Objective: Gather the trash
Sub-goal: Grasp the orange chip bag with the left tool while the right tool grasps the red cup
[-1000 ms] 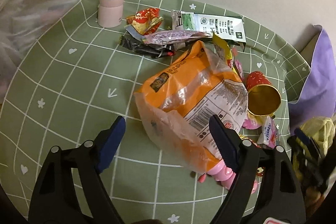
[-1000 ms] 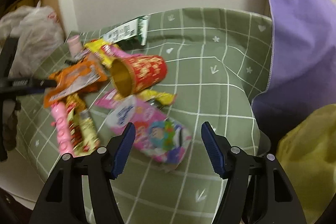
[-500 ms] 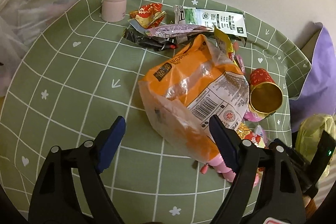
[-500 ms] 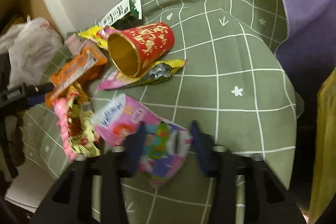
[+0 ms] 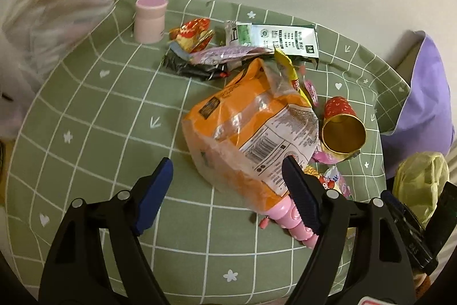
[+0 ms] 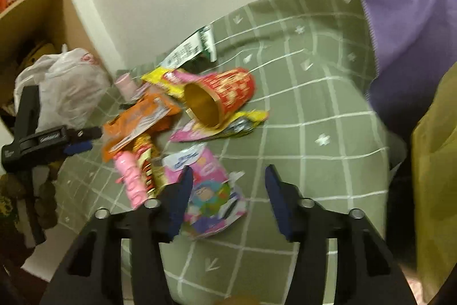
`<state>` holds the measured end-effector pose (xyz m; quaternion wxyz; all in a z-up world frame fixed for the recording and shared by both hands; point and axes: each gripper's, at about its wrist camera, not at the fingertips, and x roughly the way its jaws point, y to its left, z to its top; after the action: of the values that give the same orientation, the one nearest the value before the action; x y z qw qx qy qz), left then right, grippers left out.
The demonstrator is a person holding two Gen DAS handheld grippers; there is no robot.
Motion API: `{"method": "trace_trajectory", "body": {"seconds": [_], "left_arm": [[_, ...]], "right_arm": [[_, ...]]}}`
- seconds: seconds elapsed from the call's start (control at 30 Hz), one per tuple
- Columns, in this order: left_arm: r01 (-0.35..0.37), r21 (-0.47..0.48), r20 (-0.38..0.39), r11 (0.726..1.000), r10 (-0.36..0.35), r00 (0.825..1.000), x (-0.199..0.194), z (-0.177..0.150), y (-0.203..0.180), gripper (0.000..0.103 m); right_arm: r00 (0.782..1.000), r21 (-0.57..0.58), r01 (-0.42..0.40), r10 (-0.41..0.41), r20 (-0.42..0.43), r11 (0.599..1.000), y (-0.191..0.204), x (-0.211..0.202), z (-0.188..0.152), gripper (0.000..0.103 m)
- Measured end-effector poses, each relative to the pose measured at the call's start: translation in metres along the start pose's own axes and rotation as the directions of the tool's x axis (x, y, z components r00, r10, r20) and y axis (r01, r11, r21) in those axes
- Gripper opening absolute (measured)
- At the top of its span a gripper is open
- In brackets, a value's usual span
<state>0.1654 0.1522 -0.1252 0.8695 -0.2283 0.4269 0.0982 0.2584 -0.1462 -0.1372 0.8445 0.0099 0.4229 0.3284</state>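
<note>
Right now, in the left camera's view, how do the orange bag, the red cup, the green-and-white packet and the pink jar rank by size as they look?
1. Orange bag, clearly the largest.
2. Green-and-white packet.
3. Red cup and pink jar look about alike; the cup lies nearer the camera, so I won't rank them.

Green grid tablecloth point(image 5: 85, 116), orange bag point(image 5: 251, 133), red cup point(image 5: 341, 125), pink jar point(image 5: 150, 19)

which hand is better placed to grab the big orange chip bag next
Left. The left gripper hangs right over the orange bag, its near end between the closing jaws. The right gripper, jaws opening, sits by the pink wrapper.
</note>
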Motion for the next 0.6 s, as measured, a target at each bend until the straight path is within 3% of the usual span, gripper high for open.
{"method": "trace_trajectory", "body": {"seconds": [0.1, 0.2, 0.33, 0.47, 0.53, 0.6], "left_arm": [[0.005, 0.001, -0.004, 1.0, -0.005, 1.0, 0.0, 0.004, 0.001, 0.074], [-0.005, 0.003, 0.006, 1.0, 0.005, 1.0, -0.004, 0.006, 0.004, 0.068], [-0.009, -0.019, -0.005, 1.0, 0.008, 1.0, -0.007, 0.005, 0.015, 0.064], [0.03, -0.037, -0.009, 0.999, -0.03, 1.0, -0.008, 0.003, 0.018, 0.064], [0.042, -0.041, -0.01, 0.998, -0.042, 0.999, -0.006, 0.004, 0.017, 0.064], [0.041, -0.045, -0.007, 0.998, -0.042, 0.999, -0.002, 0.005, 0.016, 0.064]], "right_arm": [[0.999, -0.097, 0.042, -0.042, 0.005, 0.994, 0.018, 0.007, 0.012, 0.05], [0.988, -0.168, 0.148, -0.137, 0.073, 0.975, 0.029, 0.014, 0.028, 0.05], [0.98, -0.233, 0.179, -0.153, 0.123, 0.956, 0.036, 0.042, 0.059, 0.049], [0.978, -0.28, 0.206, -0.202, 0.042, 0.938, 0.032, 0.084, 0.074, 0.019], [0.984, -0.244, 0.179, -0.175, 0.039, 0.953, 0.027, 0.08, 0.08, 0.008], [0.982, -0.217, 0.186, -0.176, 0.067, 0.958, 0.027, 0.062, 0.085, 0.005]]}}
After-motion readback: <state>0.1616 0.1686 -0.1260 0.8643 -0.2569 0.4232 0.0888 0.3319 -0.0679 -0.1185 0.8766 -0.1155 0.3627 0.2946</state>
